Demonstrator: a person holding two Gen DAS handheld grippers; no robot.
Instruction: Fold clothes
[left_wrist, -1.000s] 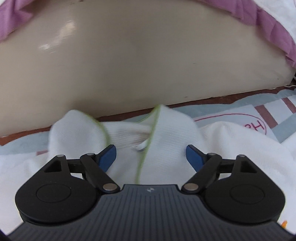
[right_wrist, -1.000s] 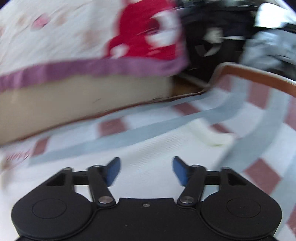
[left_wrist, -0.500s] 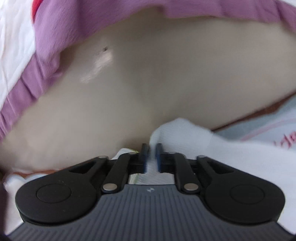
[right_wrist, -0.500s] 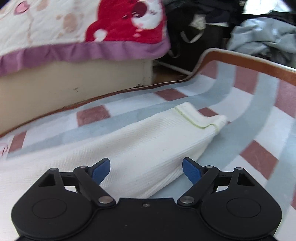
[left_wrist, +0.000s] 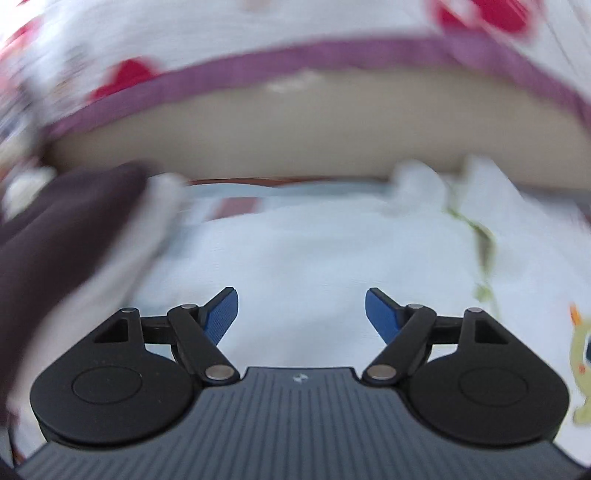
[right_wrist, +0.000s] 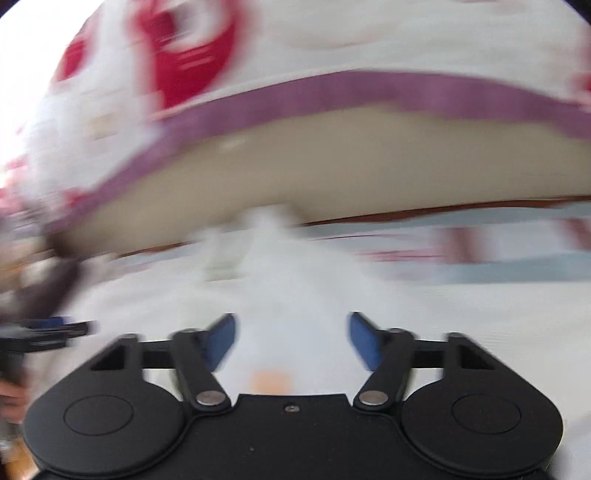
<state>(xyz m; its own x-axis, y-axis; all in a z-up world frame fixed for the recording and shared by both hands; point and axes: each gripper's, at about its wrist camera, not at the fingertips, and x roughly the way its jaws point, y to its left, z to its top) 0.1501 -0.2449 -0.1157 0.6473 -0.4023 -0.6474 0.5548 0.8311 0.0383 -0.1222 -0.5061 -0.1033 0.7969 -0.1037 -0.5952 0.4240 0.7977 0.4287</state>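
Risk entry: your left gripper and right gripper, jaws wide and empty over the white garment on the striped bedding, collar at 1 o'clock; blurred closing could pinch bedding too.

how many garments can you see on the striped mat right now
2: a white garment spread under both open grippers, and a dark garment at the left gripper's left. Blur may hide more.
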